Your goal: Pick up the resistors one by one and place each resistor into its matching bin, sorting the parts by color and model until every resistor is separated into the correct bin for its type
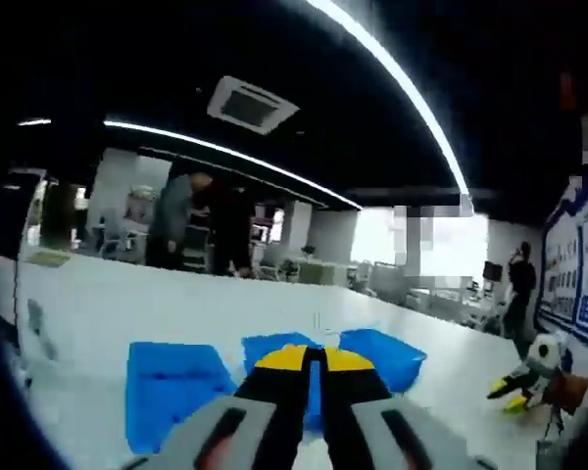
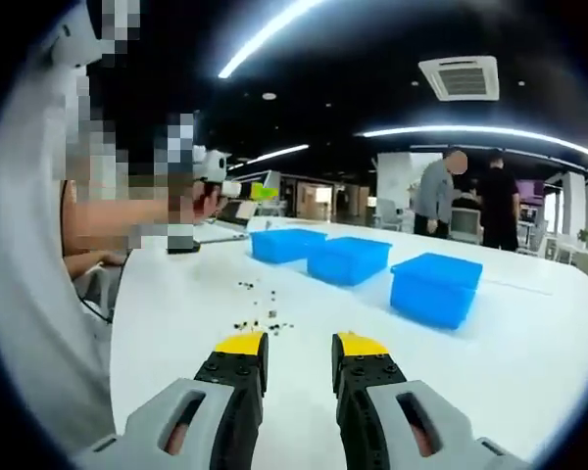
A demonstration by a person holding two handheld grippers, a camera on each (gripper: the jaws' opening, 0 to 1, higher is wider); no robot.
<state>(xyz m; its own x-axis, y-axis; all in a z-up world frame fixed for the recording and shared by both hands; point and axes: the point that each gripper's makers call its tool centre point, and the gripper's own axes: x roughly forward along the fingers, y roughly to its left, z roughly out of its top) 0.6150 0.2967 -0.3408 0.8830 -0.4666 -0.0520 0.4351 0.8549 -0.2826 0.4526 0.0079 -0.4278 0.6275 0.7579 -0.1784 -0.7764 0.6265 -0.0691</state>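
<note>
Resistors (image 2: 260, 315) lie loose on the white table (image 2: 529, 362), a scatter of small dark bits just ahead of my right gripper (image 2: 301, 350), whose yellow-tipped jaws stand apart with nothing between them. Beyond the scatter three blue bins (image 2: 348, 259) sit in a row, empty as far as I can see, though their interiors are mostly hidden from this low angle. My left gripper (image 1: 314, 360) hangs above those same bins, jaws close together with only a thin gap, holding nothing I can make out. Nothing looks sorted yet, so I judge this to be the very start: reach for the first part. To do it well I would bring the right gripper down over one resistor at the near edge of the scatter, well apart from its neighbours, so the jaws close on a single piece and do not sweep others aside. The parts are too small here to tell colour or model, so I would lift the piece toward the camera and read it before choosing a bin. Close gently; thin leads bend easily. People stand at desks in the background, and a seated person is near the table's left side, clear of my path.
</note>
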